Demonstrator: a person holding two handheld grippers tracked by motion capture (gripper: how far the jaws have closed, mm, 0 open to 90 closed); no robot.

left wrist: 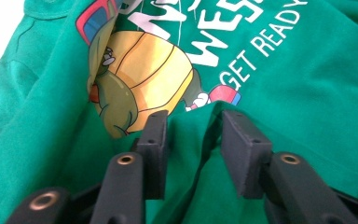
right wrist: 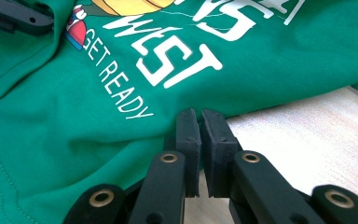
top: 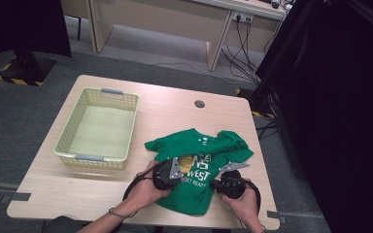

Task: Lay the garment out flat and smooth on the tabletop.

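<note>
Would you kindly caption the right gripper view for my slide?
Right gripper shut at the edge of a green printed T-shirt on a wooden table.

Even overhead light falls on my table [top: 175,104], while the room around it sinks into darkness at the right. My own jaws sit dark and slightly soft in both gripper views. Just beyond them the shirt [left wrist: 284,93] print is sharp, with a washed-out white corner at the upper left.
</note>
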